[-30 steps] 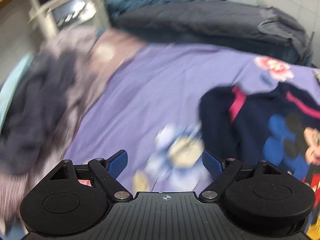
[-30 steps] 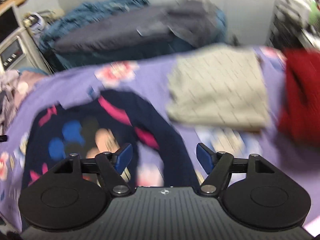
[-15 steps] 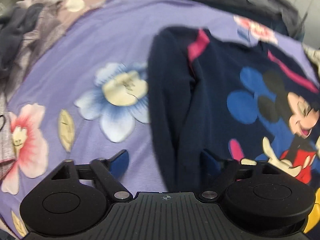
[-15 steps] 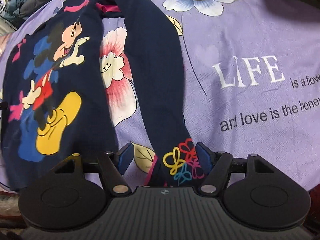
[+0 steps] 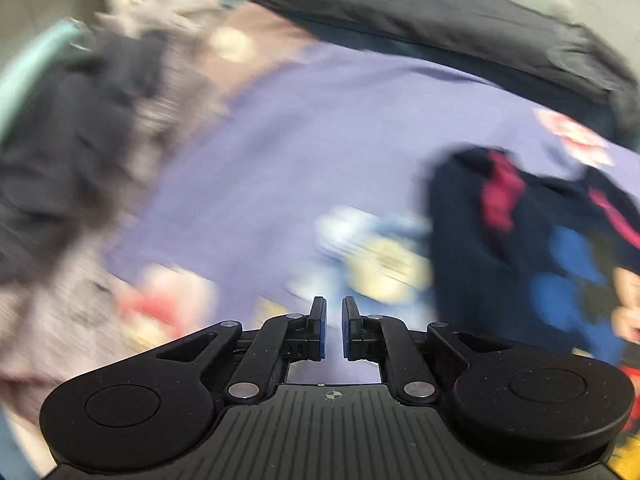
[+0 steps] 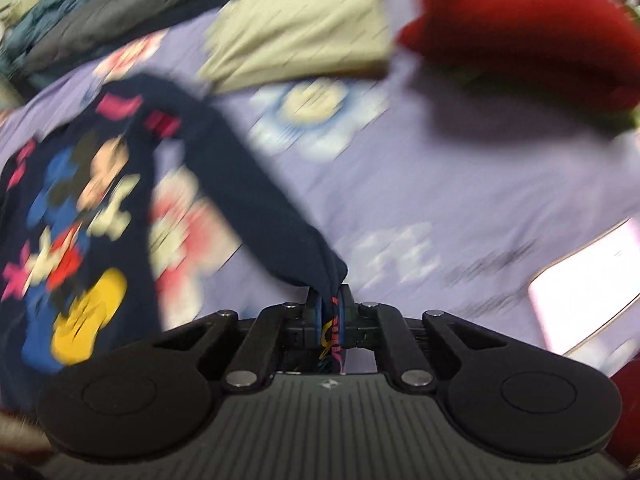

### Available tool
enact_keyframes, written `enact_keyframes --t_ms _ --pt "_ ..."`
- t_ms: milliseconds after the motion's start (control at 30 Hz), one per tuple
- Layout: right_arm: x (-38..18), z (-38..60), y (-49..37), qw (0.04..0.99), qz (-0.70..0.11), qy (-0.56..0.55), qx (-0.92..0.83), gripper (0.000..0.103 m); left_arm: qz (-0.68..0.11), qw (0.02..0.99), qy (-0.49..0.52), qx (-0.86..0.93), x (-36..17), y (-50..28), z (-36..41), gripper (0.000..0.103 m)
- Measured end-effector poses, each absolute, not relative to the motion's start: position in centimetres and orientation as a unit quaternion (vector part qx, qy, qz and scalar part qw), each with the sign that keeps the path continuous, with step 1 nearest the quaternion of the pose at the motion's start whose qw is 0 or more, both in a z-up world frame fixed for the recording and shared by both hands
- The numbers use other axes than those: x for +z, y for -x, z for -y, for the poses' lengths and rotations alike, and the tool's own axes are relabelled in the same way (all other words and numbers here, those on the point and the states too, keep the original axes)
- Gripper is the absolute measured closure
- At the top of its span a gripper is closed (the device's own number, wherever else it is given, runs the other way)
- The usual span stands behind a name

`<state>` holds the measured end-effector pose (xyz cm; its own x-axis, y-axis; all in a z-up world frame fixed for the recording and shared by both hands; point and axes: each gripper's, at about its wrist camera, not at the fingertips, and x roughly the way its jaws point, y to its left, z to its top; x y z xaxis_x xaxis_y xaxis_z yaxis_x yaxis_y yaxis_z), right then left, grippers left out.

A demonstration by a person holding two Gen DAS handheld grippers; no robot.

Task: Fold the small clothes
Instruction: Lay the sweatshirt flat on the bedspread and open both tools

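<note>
Right tongs (image 6: 329, 304): closed tight on the cuff of the sleeve (image 6: 256, 200) of a navy cartoon-print sweatshirt (image 6: 72, 216); sleeve drawn taut from frame centre toward upper left, body of garment flat on the purple floral bedsheet (image 6: 460, 184) at left. Left tongs (image 5: 333, 320): jaws closing, narrow gap showing, nothing between them; same sweatshirt (image 5: 520, 264) at right of that frame, apart from the tongs. Also present: folded beige garment (image 6: 304, 28) top centre, red garment (image 6: 520, 28) upper right, heap of grey clothes (image 5: 80, 128) at left, much blurred.
</note>
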<state>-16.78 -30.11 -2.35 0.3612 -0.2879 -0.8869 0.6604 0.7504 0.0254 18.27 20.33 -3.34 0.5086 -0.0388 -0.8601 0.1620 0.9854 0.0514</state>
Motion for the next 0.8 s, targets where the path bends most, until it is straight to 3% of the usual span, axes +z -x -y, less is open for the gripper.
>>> enact_keyframes --t_ms 100,133,167,200,267,300,333,400,467,533,600,633,800 --pt "-1.5 33.7 15.6 0.803 -0.455 -0.209 -0.323 0.093 -0.501 0.863 -0.016 -0.058 -2.7 -20.6 -22.5 0.039" --pt "-1.5 34.5 15.1 0.802 -0.452 -0.229 -0.317 0.087 -0.504 0.860 -0.009 -0.076 -2.6 -20.7 -22.4 0.028" --pt "-1.8 34.9 14.5 0.801 -0.448 -0.242 -0.314 0.084 -0.507 0.857 -0.010 -0.093 -2.7 -20.5 -21.8 0.009" --pt "-2.0 34.9 14.1 0.801 -0.445 -0.243 -0.319 0.062 -0.511 0.853 -0.011 -0.106 -3.0 -20.2 -21.0 0.002" --pt "-2.5 34.0 13.2 0.793 -0.447 -0.225 -0.348 0.029 -0.515 0.849 0.000 -0.122 -3.9 -19.0 -19.5 0.000" --pt "-2.8 33.1 12.8 0.791 -0.451 -0.216 -0.353 0.028 -0.519 0.844 0.010 -0.132 -4.7 -18.3 -18.7 0.000" --pt "-3.1 32.1 12.5 0.793 -0.453 -0.211 -0.349 0.037 -0.531 0.835 0.017 -0.144 -5.6 -17.7 -17.9 0.000" --pt "-3.3 29.6 12.2 0.807 -0.452 -0.219 -0.311 0.041 -0.550 0.821 0.012 -0.154 -7.4 -16.7 -16.0 0.000" --pt "-3.4 26.6 11.7 0.824 -0.459 -0.218 -0.249 0.040 -0.553 0.817 0.005 -0.163 -8.4 -15.6 -14.5 0.000" --pt "-4.1 23.8 11.0 0.830 -0.476 -0.223 -0.187 0.029 -0.548 0.820 0.003 -0.163 -9.2 -14.8 -13.5 0.000" --pt "-5.3 21.4 10.2 0.824 -0.499 -0.237 -0.128 0.030 -0.550 0.819 0.007 -0.164 -9.9 -14.4 -13.0 0.018" --pt "-5.9 20.4 10.0 0.819 -0.508 -0.240 -0.113 0.030 -0.544 0.822 0.010 -0.166 -9.9 -14.2 -12.7 0.037" --pt "-9.1 17.7 8.7 0.790 -0.563 -0.227 -0.088 0.031 -0.529 0.828 0.006 -0.188 -8.6 -13.9 -12.5 0.050"
